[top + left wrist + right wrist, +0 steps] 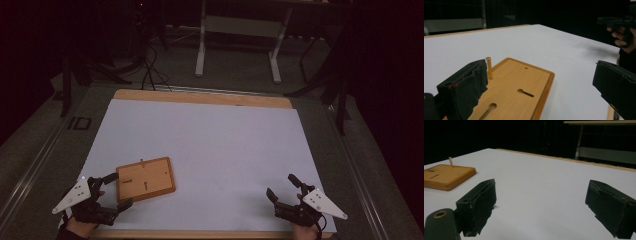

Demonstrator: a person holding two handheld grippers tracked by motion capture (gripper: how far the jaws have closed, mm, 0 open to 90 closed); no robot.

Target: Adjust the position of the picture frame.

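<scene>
A flat wooden board (145, 179) with slots and a short upright peg (489, 67) lies near the front left of the white table sheet (210, 135). My left gripper (123, 189) stands open at the board's left edge, one jaw by the far corner and one by the near corner, neither pressing on it. In the left gripper view the board (524, 82) lies between and just beyond the jaws of that gripper (540, 72). My right gripper (280, 184) rests open over bare sheet at the front right, nothing between its jaws. In the right gripper view (541, 187) the board (446, 176) lies far off to the left.
A wooden table edge (200, 96) borders the sheet at the back and front. Beyond it stand the white metal legs of another table (200, 50), with cables (150, 70) on the dark floor. The other hand with its gripper (621, 25) shows in the left gripper view.
</scene>
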